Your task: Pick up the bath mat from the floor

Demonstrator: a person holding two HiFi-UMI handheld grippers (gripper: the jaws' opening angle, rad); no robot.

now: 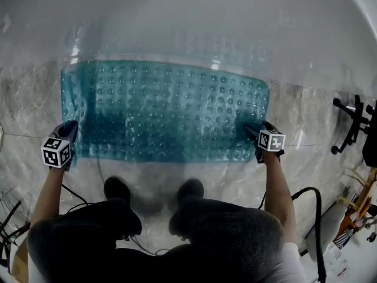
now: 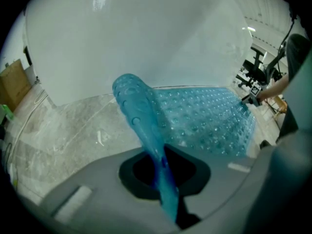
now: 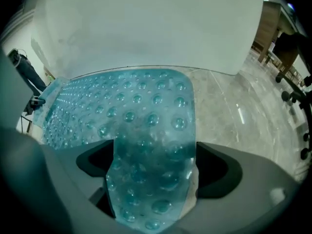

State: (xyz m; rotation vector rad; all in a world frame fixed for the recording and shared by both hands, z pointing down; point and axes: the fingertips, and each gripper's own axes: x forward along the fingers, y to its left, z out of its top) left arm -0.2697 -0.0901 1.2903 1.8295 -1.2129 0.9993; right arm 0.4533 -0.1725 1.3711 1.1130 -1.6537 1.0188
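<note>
This looks like a bathroom mock-up set inside a workroom or office, not a lived-in home. A big white tub [image 1: 206, 16] fills the far side, with a blue bath mat [image 1: 171, 111] just before it over a glossy marble-look floor [image 1: 23, 99]. The same floor runs on, open, to the right, where a black office chair [image 1: 356, 119] on castors stands. A loose black cable [image 1: 319, 229] trails over the near floor. A brown board [image 2: 12, 84] stands at the far left.
</note>
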